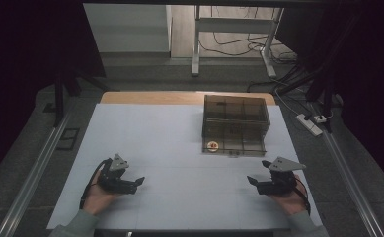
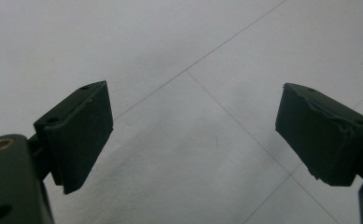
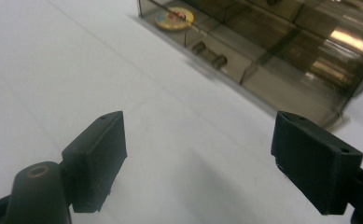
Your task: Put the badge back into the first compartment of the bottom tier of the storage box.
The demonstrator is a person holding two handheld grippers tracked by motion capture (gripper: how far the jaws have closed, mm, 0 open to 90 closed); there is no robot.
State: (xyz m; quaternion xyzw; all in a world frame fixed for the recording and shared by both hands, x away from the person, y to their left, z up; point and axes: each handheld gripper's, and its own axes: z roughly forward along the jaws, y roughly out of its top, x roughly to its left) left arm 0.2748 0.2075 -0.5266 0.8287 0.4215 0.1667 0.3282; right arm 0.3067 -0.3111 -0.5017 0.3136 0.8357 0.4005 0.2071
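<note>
White table surface [image 1: 179, 148] marked with thin grid lines, wooden edge along the far side; dim room, grey floor beyond with a power strip [image 1: 309, 124] at right and desk legs at the back. Smoked transparent compartment box [image 1: 235, 124] sits far right of centre. Its near-left compartment holds a small round yellow-and-red disc [image 3: 173, 18], printing too small to read, possibly a badge. Left gripper [image 2: 195, 135] near left, jaws wide, nothing between. Right gripper [image 3: 198, 156] near right, jaws wide, empty, facing the box.
</note>
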